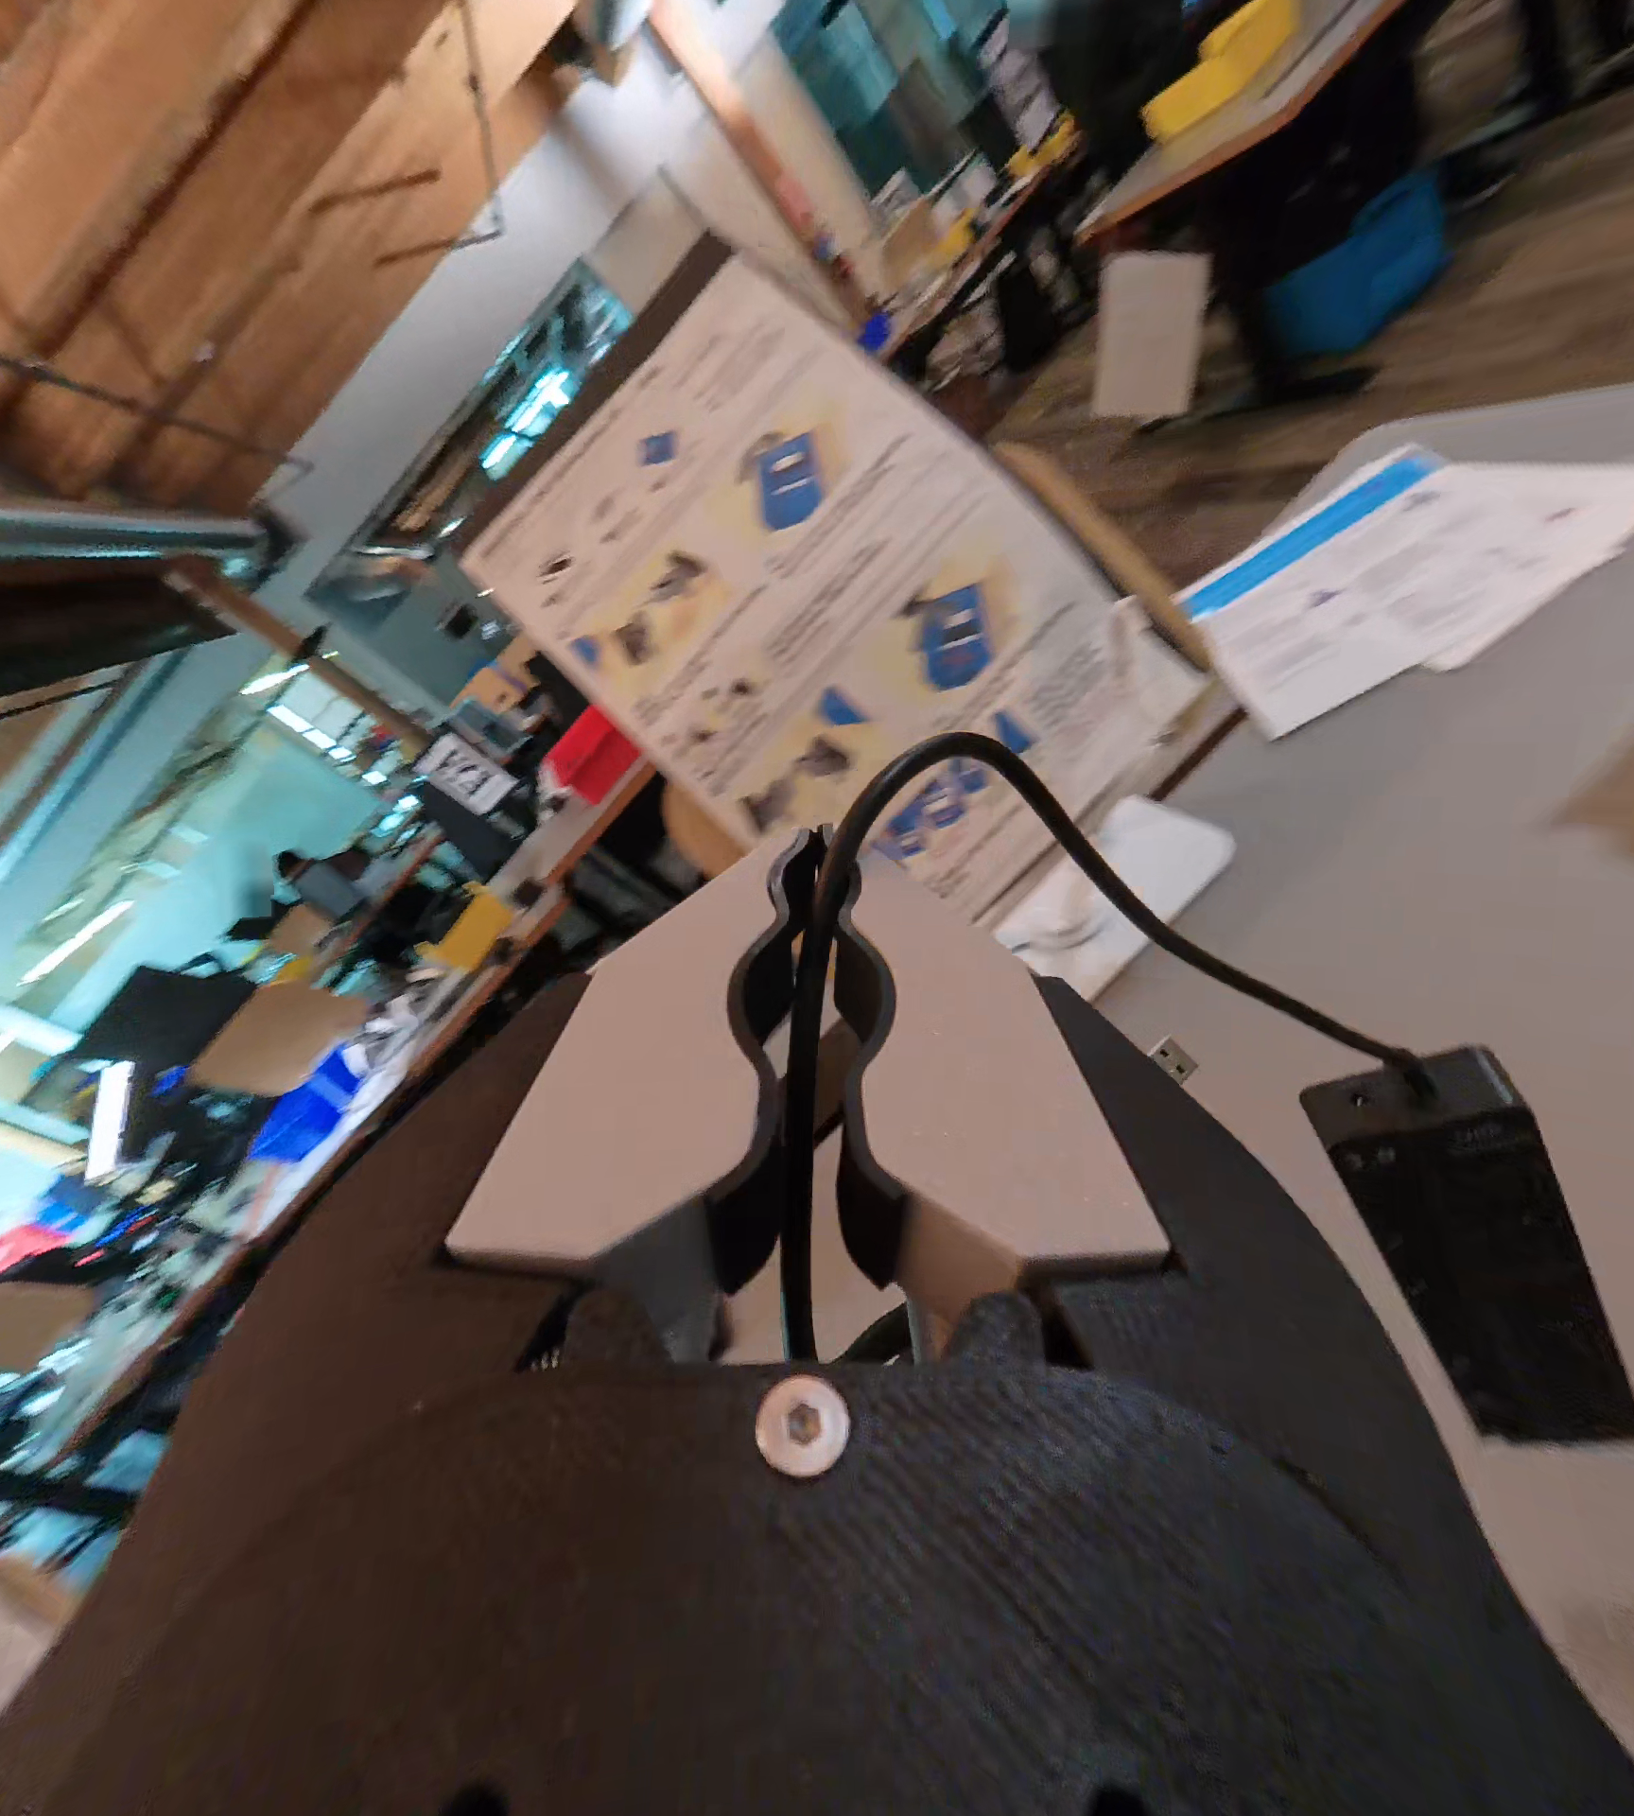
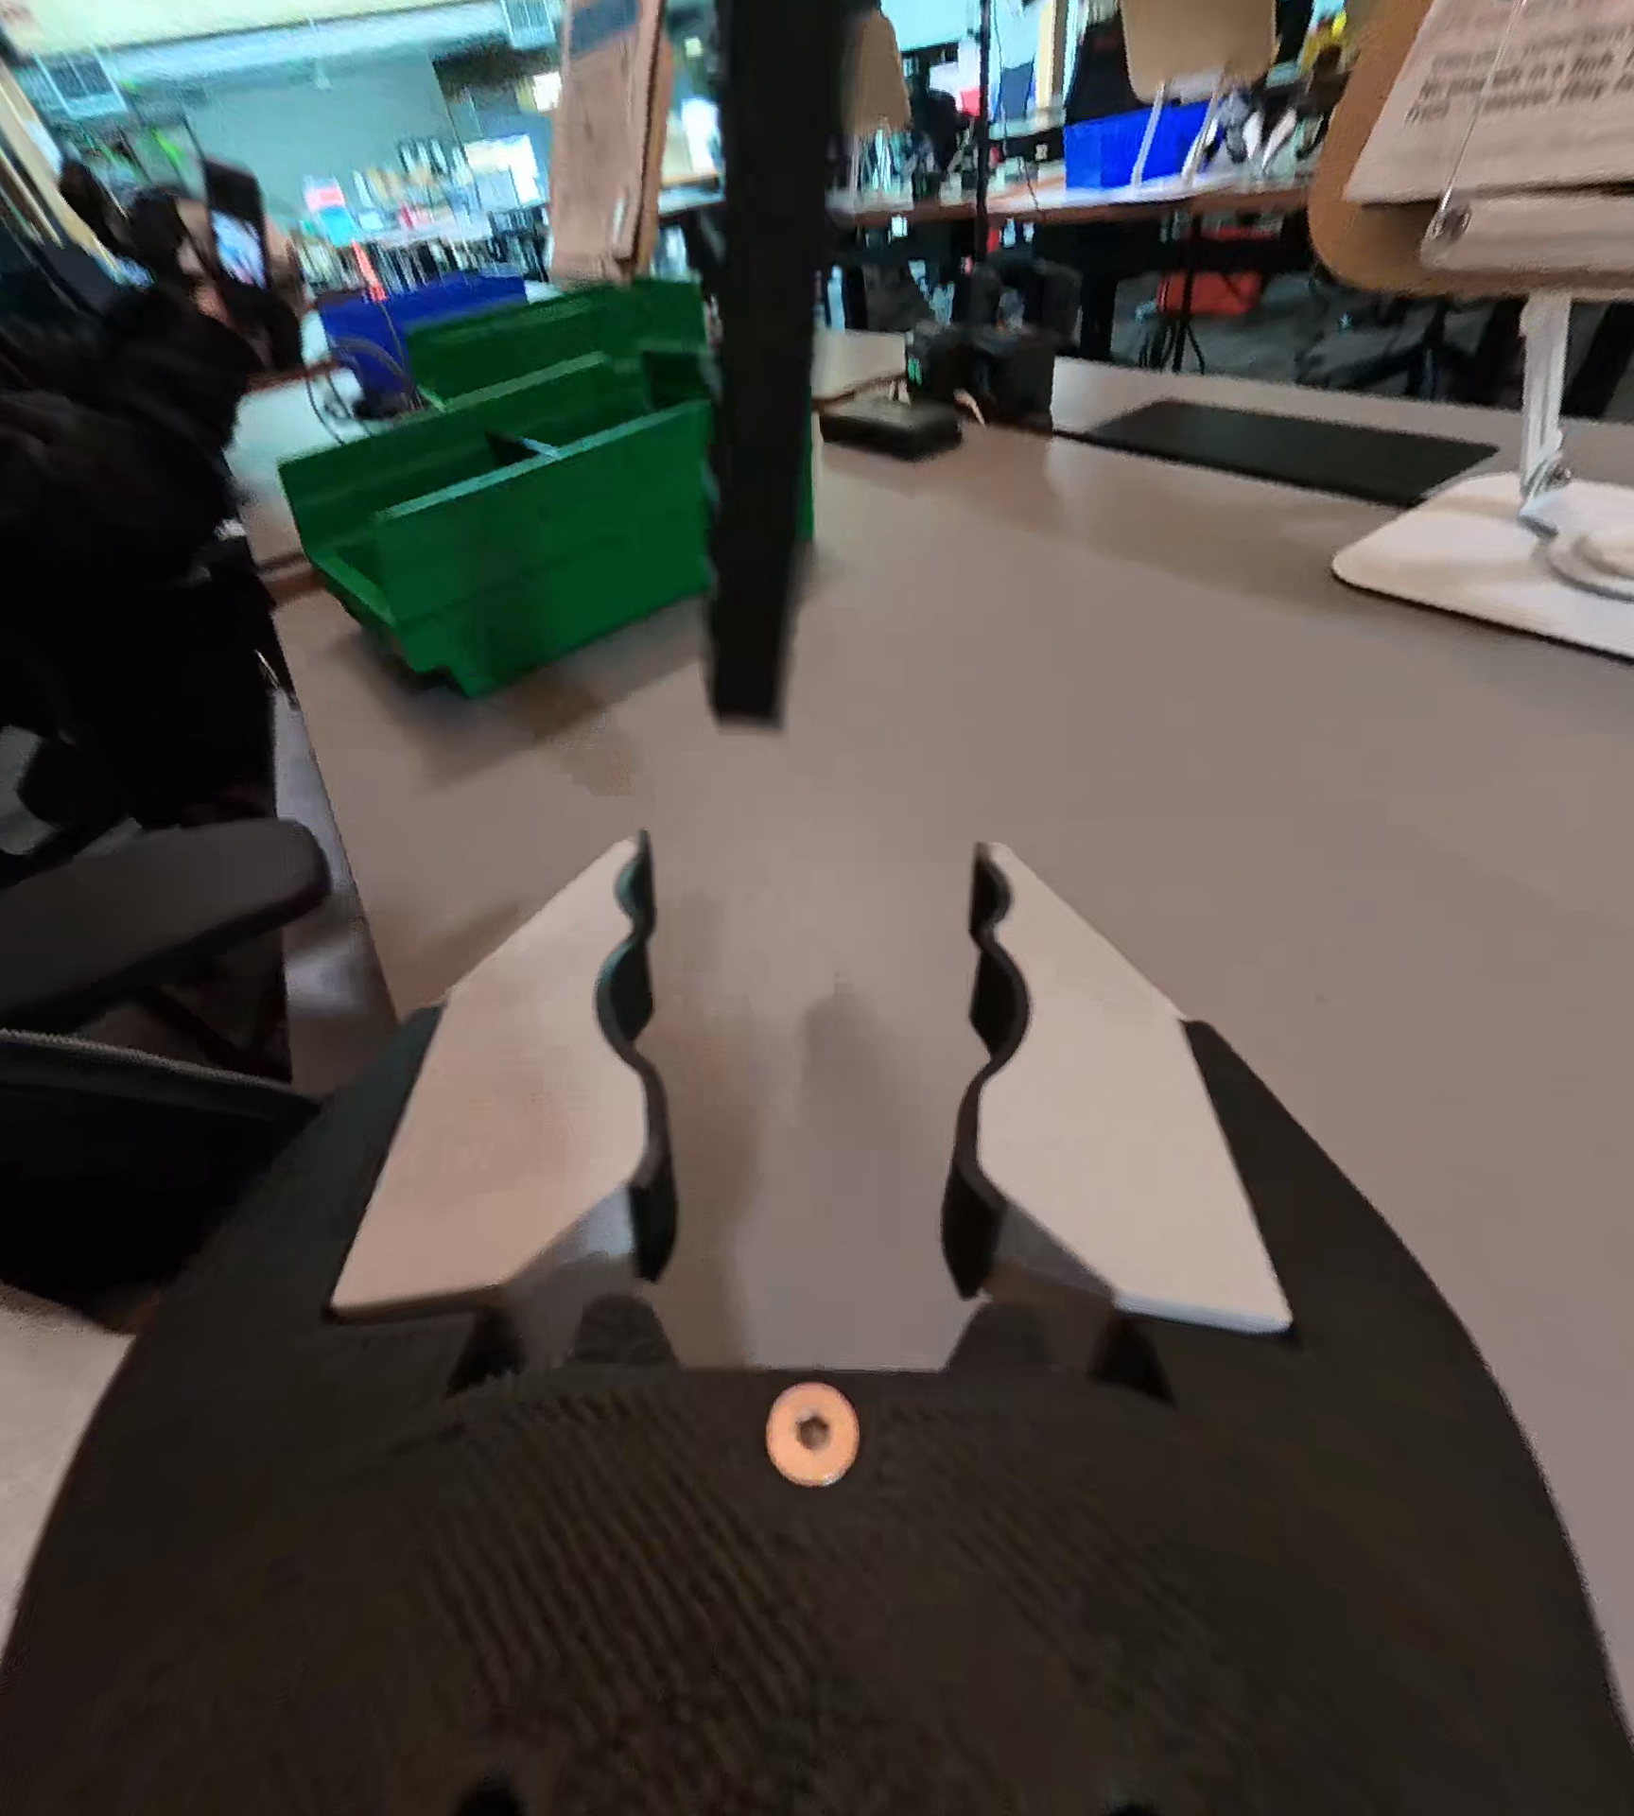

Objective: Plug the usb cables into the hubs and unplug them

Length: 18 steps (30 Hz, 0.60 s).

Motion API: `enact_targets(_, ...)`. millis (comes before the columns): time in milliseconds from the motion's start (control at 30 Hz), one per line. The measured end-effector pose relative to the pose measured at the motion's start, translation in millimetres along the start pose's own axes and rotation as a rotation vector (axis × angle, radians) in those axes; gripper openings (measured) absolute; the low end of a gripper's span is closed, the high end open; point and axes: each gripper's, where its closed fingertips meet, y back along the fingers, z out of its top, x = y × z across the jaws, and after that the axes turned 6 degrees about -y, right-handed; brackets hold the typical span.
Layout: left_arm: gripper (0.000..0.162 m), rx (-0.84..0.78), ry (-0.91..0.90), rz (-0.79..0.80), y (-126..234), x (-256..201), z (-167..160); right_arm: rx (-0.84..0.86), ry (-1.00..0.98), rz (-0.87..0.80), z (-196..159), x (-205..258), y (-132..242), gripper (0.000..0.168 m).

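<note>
1. The black rectangular plastic USB hub (image 1: 1471,1238) hangs in the air at the right of the left wrist view, dangling from its thin black rubber-sheathed cable (image 1: 1068,845); the cable arcs up from the hub's top end and runs down between the closed fingers of the left gripper (image 1: 818,855), which pinches the cord itself rather than the hub body
2. In that same view a small silver metal USB plug (image 1: 1175,1059) lies on the grey matte table (image 1: 1383,884) just past the right finger, apart from the hub. The picture is tilted and smeared, so I judge the gripper is swinging; the hub could pendulum and twist, and a thin cord held only at the finger tips could slide through them
3. In the right wrist view the hub (image 2: 759,373) shows as a long black bar hanging upright above the table (image 2: 1137,786), its lower end clear of the surface, with stacked green plastic bins (image 2: 518,521) behind it
4. The right gripper (image 2: 808,865) stands wide open and empty, low over the table and short of the hub. Closing on a swaying bar risks a skewed catch or a knock that jerks the cable loose; a grip over the ports would block plugging
</note>
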Motion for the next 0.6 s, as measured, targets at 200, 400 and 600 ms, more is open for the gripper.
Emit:
enact_targets(200, 0.0, -0.14, 0.147, -0.169, -0.8, -77.8, 30.8, -0.083, 0.012, -0.255, 16.9, -52.7, 23.6, 0.064)
enact_targets(400, 0.0, -0.169, 0.211, -0.259, -3.9, -98.7, 37.1, -0.117, -0.116, -0.152, 21.2, -64.4, 35.1, 0.026)
enact_targets(600, 0.0, -0.085, 0.22, -0.207, -20.9, -94.1, -6.6, -0.154, -0.208, 0.023, 27.7, -47.2, 36.6, 0.024)
